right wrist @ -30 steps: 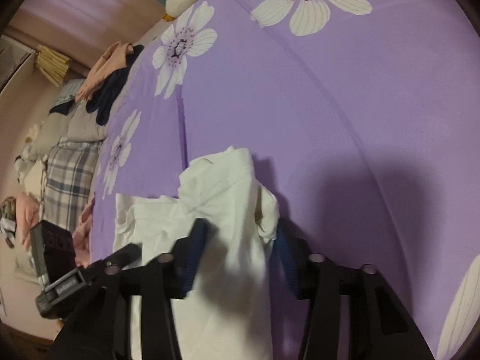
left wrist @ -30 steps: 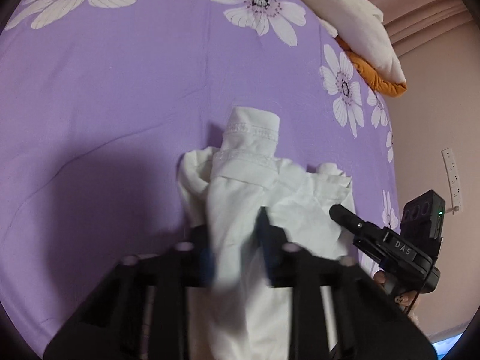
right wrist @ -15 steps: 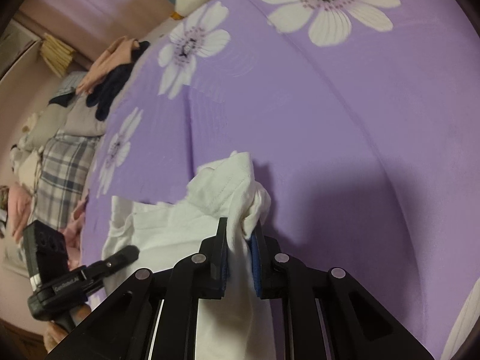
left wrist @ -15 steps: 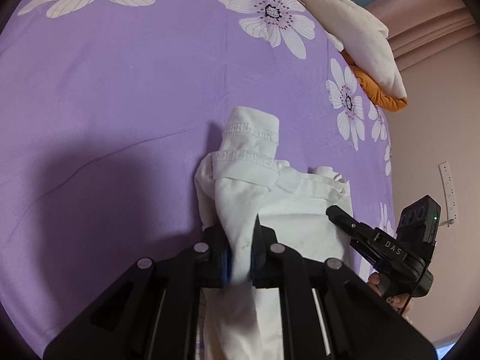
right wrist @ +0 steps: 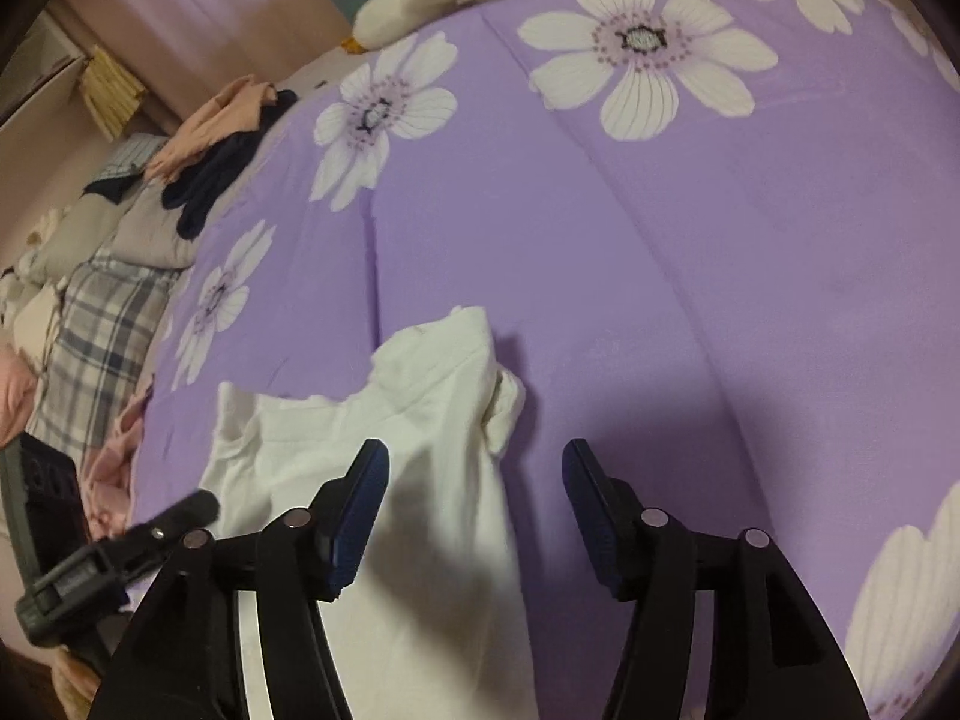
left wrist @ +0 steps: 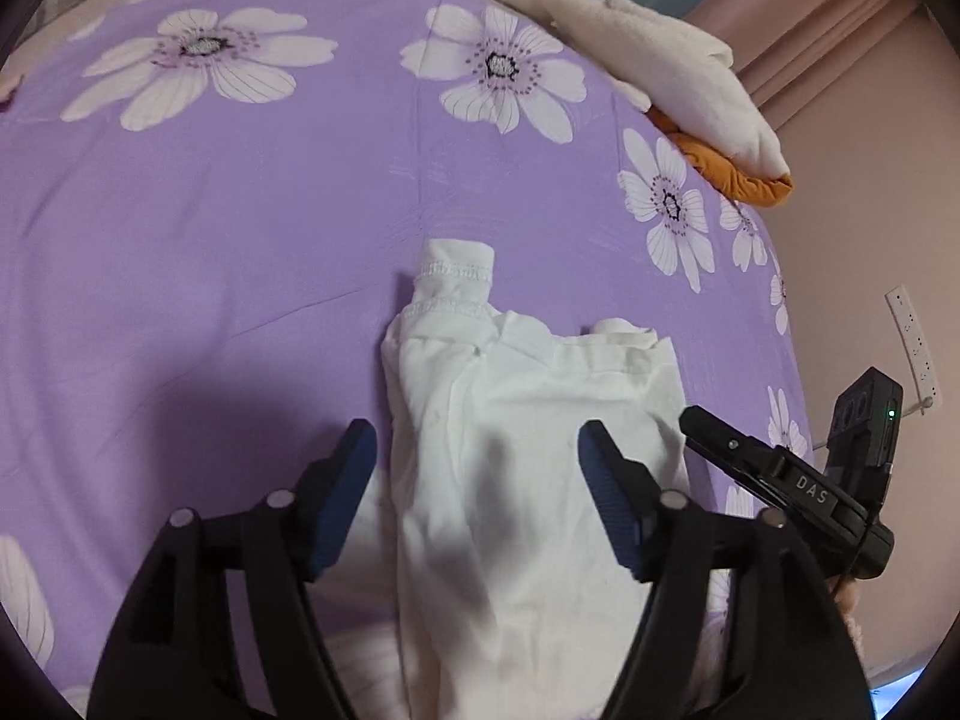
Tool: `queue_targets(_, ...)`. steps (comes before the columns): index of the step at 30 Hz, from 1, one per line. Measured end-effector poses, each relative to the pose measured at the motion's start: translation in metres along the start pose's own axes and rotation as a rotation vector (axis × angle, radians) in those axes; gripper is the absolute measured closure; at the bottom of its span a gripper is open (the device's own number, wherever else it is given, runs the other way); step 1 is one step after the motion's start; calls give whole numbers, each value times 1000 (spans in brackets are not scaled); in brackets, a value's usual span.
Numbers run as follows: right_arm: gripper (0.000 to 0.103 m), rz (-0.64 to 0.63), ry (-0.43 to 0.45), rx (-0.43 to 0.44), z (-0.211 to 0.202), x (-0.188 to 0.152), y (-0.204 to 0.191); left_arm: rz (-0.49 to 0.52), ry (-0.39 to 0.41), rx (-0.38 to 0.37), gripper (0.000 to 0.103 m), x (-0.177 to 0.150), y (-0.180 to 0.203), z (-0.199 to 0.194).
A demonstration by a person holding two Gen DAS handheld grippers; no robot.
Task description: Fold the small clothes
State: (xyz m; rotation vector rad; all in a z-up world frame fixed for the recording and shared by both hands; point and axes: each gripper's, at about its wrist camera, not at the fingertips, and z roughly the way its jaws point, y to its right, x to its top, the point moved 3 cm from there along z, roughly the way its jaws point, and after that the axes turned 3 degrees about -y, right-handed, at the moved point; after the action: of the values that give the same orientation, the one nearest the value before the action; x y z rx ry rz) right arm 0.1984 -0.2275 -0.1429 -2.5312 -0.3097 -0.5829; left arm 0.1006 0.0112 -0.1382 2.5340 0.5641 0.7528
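Left gripper: jaws spread, holding nothing, over the shirt.
Right gripper: jaws spread, empty, at frame bottom.
Risk: the loose sleeve may spring open, untidying the fold.

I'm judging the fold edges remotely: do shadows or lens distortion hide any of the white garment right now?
Left wrist view: the left hand-held gripper casts a soft shadow mid white garment; fisheye bends the purple bedsheet. Right wrist view: the right hand-held gripper shades the garment's near part; edges stay readable.
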Motion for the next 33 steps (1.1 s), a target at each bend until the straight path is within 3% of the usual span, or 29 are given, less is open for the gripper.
queue_targets(3, 34, 11, -16, 48, -9, -17, 1, -18, -55, -14, 31, -21, -5, -4)
queue_targets(7, 34, 55, -73, 96, -8, -44, 9, -72, -145, -30, 33, -55, -14, 2)
queue_targets(12, 34, 90, -101, 134, -4, -66, 11, -54, -132, -40, 33, -72, -7, 3)
queue_targets(15, 34, 93, -111, 200, 2, -68, 5, -72, -170, -124, 35, -71, 1, 18)
queue_targets(17, 34, 82, -108, 235, 12, -65, -1, -69, -158, -129, 45, -67, 5, 25)
queue_targets(19, 46, 83, -93, 229, 17, -62, -4, -72, -154, -113, 75, -62, 5, 32)
queue_targets(20, 52, 81, -92, 228, 20, -60, -7, -92, -160, -116, 78, -61, 3, 35)
queue_targets(22, 79, 92, -115, 246, 27, -60, -11, -122, -162, -135, 88, -58, 2, 36)
queue_targets(28, 85, 40, -79, 208, 9, -60, -25, -54, -104, -92, 91, -59, 20, 14)
queue_targets(33, 85, 10, -9, 239, -24, -52, -35, 28, -31, -85, 91, -54, 45, -19)
